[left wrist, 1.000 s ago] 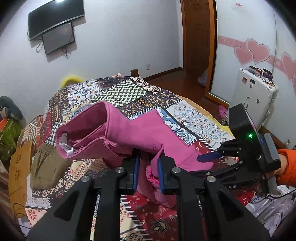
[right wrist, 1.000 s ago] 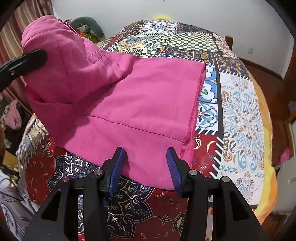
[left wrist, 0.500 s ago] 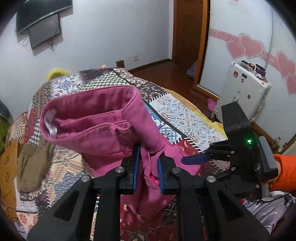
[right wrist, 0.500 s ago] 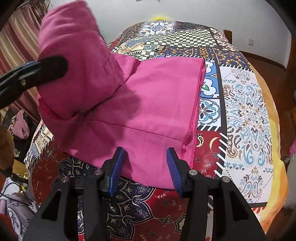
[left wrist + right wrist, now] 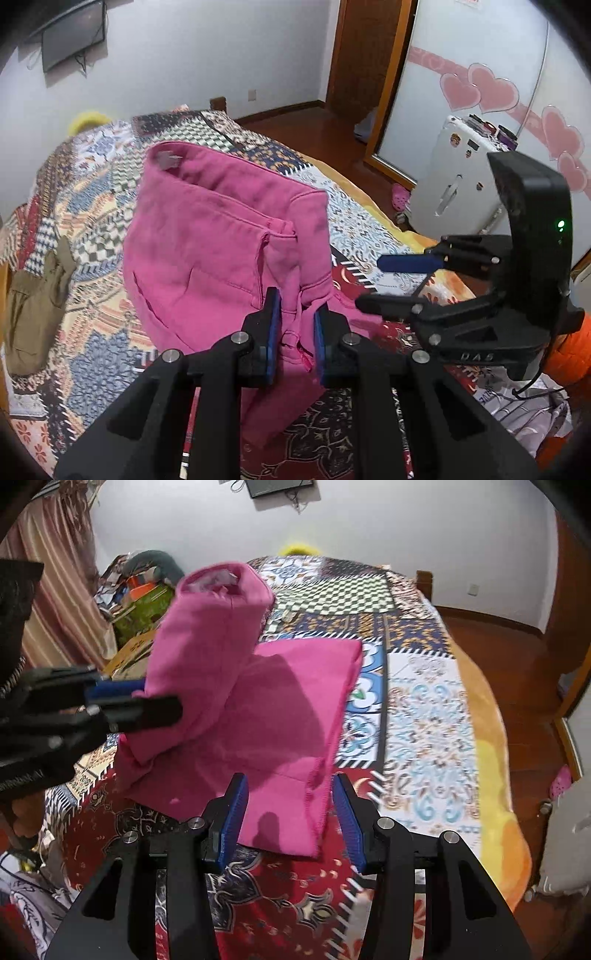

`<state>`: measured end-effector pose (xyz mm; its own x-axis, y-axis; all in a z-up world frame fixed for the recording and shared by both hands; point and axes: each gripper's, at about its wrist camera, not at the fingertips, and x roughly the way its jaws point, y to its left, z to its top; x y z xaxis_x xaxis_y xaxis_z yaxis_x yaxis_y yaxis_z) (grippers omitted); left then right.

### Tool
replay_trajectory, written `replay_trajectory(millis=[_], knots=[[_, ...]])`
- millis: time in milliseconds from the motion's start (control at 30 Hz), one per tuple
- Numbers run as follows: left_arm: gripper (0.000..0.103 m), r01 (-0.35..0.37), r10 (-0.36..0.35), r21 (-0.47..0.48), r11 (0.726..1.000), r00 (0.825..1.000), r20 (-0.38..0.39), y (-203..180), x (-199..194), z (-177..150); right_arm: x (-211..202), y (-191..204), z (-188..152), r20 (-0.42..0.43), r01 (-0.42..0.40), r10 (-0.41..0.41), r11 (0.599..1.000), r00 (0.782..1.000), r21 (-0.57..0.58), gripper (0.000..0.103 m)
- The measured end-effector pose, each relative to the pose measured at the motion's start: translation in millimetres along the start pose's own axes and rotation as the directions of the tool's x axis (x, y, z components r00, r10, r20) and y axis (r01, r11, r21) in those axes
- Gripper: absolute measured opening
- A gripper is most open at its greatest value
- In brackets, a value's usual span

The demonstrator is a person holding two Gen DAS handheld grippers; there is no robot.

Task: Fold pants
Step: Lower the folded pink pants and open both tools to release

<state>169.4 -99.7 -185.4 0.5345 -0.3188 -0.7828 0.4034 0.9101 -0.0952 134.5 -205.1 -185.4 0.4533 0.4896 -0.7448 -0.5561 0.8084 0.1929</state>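
Observation:
The pink pants (image 5: 207, 240) lie partly on the patchwork bedspread (image 5: 92, 206). My left gripper (image 5: 295, 325) is shut on a bunch of fabric near the waist and holds the waistband end up, with its opening and white label facing away. From the right wrist this raised end (image 5: 207, 627) hangs over the flat leg part (image 5: 295, 701), pinched by the left gripper (image 5: 159, 698). My right gripper (image 5: 291, 805) is open just above the near hem of the legs, its blue pads clear of the cloth. It also shows to the right of the pants, the right gripper (image 5: 373, 282).
An olive garment (image 5: 33, 306) lies at the bed's left edge. A white suitcase (image 5: 458, 184) stands on the wooden floor beyond the bed's right side. Clutter and a striped curtain (image 5: 59, 590) border the far left. An orange sleeve (image 5: 569, 354) is behind the right gripper.
The left gripper has swung the waist end up and over toward the leg part, so the waistband now stands upright. The right gripper has lifted back from the hem.

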Motion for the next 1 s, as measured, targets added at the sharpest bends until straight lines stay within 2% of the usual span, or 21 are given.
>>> replay_trajectory(millis=[67, 100, 533, 667, 800, 933, 1000], knots=[[0.016, 0.019, -0.019, -0.011, 1.0, 1.0, -0.02, -0.2, 5.1, -0.7, -4.3, -1.4, -1.6, 0.006, 0.009, -0.009, 1.0, 1.0, 0.007, 0.044], [0.016, 0.029, -0.029, -0.018, 0.999, 0.999, -0.03, 0.3, 8.1, -1.1, -4.3, -1.1, -1.0, 0.021, 0.045, -0.046, 0.998, 0.999, 0.037, 0.044], [0.017, 0.06, -0.071, -0.081, 0.995, 0.989, -0.132, 1.8, 36.1, -7.2, -2.5, -1.2, -2.0, 0.015, 0.051, -0.052, 0.998, 0.999, 0.035, 0.044], [0.03, 0.052, -0.068, -0.106, 0.993, 0.986, -0.151, 4.9, 37.3, -8.0, -1.9, -0.1, -1.9, 0.014, 0.054, -0.055, 0.998, 0.998, 0.03, 0.044], [0.032, 0.051, -0.069, -0.113, 0.992, 0.984, -0.163, 5.8, 34.7, -9.6, -0.9, 0.1, -2.0, 0.012, 0.046, -0.047, 0.998, 0.999, 0.036, 0.044], [0.051, 0.05, -0.063, -0.098, 0.994, 0.988, -0.143, 1.5, 21.5, -8.1, -0.6, 1.4, -1.5, 0.013, 0.051, -0.051, 0.998, 0.999, 0.032, 0.044], [0.054, 0.038, -0.049, -0.096, 0.995, 0.992, -0.115, 1.9, 11.7, -6.1, -0.3, 1.9, -1.2, 0.013, 0.052, -0.052, 0.998, 0.999, 0.032, 0.044]])
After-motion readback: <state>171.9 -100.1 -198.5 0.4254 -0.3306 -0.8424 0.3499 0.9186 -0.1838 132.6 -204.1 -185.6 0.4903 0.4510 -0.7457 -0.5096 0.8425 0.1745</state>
